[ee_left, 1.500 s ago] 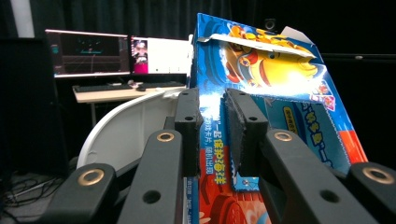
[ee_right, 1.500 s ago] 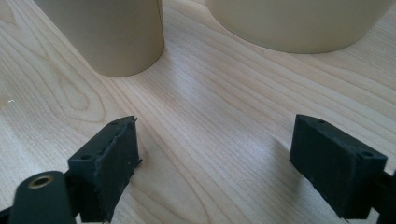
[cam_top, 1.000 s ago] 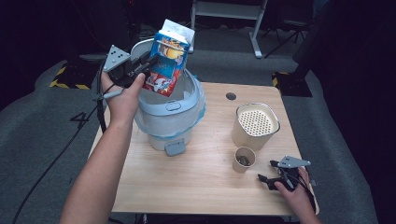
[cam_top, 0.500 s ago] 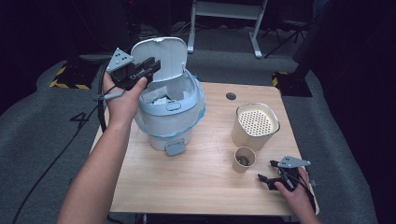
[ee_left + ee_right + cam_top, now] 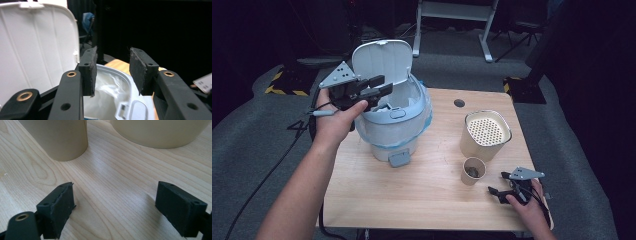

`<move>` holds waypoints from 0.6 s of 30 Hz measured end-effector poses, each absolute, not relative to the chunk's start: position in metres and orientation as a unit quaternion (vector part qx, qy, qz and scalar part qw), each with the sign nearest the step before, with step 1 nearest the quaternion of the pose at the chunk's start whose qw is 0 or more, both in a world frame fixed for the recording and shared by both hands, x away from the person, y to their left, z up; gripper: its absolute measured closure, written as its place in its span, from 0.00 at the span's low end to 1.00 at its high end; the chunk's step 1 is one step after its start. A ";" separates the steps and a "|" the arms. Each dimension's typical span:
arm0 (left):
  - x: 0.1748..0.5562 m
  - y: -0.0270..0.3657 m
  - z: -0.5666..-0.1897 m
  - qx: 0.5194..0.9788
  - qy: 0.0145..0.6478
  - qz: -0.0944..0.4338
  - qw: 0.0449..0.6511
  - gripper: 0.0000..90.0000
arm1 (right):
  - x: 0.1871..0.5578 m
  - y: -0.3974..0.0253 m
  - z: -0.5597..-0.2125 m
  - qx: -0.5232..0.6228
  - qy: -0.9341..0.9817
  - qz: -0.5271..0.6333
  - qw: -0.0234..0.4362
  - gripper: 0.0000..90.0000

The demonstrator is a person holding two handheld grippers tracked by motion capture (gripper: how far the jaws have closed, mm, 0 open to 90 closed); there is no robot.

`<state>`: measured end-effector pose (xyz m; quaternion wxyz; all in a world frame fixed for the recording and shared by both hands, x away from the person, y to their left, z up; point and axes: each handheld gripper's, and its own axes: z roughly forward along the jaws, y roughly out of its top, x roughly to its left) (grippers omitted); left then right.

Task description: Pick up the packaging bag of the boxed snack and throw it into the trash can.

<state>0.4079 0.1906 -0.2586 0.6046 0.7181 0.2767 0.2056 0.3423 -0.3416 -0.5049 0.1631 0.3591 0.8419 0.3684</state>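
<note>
Two grippers show in the high view. The left gripper (image 5: pixel 379 89) is held in the air above the open mouth of the white bin (image 5: pixel 398 131), its jaws spread with a clear gap and nothing between them. In the left gripper view its pads (image 5: pixel 92 70) hang over the bin's rim and the white liner bag (image 5: pixel 107 97) inside, apart from both. The bin's lid (image 5: pixel 382 61) stands upright at the back, just beside the gripper. The bin sits near the tabletop's far left corner, with a grey pedal (image 5: pixel 399 159) jutting from its base toward the near edge.

The right gripper (image 5: pixel 495 194) lies low at the tabletop's near right corner, jaws wide apart and holding nothing; in the right gripper view bare wood lies between its pads (image 5: pixel 60 207). Just beyond it stands a small paper cup (image 5: pixel 473 171) with something dark inside, and behind that, close by, a larger beige container (image 5: pixel 484 134) with a perforated top, toward the right edge. Both stand between the right gripper and the bin. A small dark hole (image 5: pixel 459 103) marks the tabletop (image 5: pixel 412 195) near the far edge.
</note>
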 end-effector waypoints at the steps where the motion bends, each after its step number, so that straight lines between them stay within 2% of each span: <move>1: 0.406 0.191 -0.259 0.720 0.274 0.203 0.604 0.63 | 0.342 -0.342 -0.505 0.359 0.842 0.368 0.163 0.17; 18: 0.367 0.196 -0.295 0.766 0.224 0.150 0.584 0.56 | 0.342 -0.341 -0.505 0.361 0.841 0.368 0.164 0.17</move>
